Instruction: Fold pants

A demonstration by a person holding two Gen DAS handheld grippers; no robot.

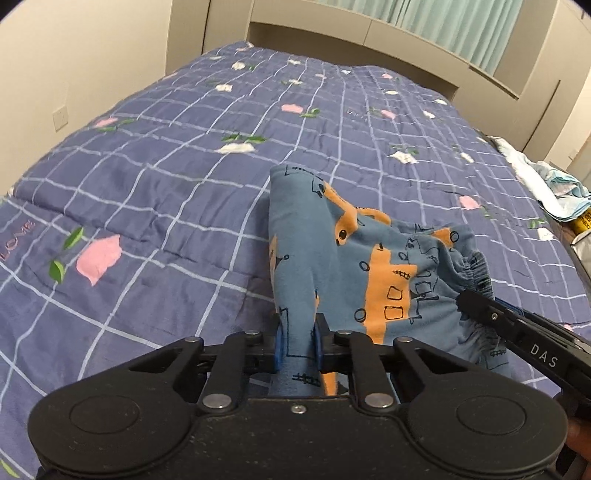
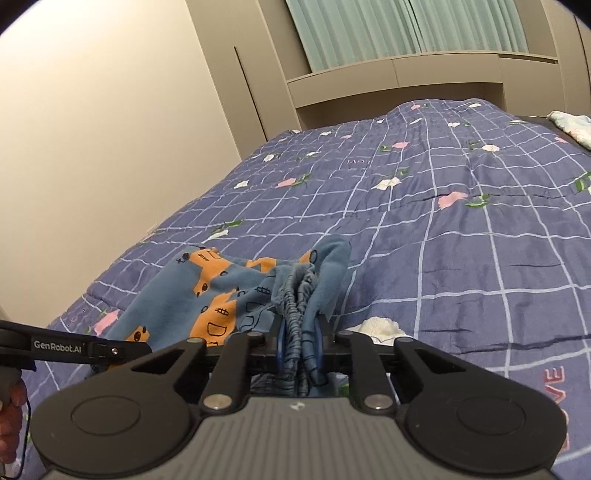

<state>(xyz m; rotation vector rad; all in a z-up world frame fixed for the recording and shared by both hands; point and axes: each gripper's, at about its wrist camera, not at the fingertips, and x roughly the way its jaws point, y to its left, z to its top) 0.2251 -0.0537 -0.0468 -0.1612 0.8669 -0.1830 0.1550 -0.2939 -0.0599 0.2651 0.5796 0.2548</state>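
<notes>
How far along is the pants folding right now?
Done: both grippers have hold of the pants. The left gripper pinches plain fabric, the right gripper the elastic waistband. In hand: the bunched pants hang between them above the quilt. Left: spreading flat and every fold.

Bedroom with plain cream walls, a wall socket low on the left. Bed spread with a blue-purple quilt crossed by pale grid lines, dotted with pink and white flowers and green leaves, the word LOVE stitched near the edge; behind it a beige headboard unit with a shelf ledge, and above that pale green curtains drawn shut. On the far right edge of the bed, a crumpled pale cloth; even, soft indoor light.
</notes>
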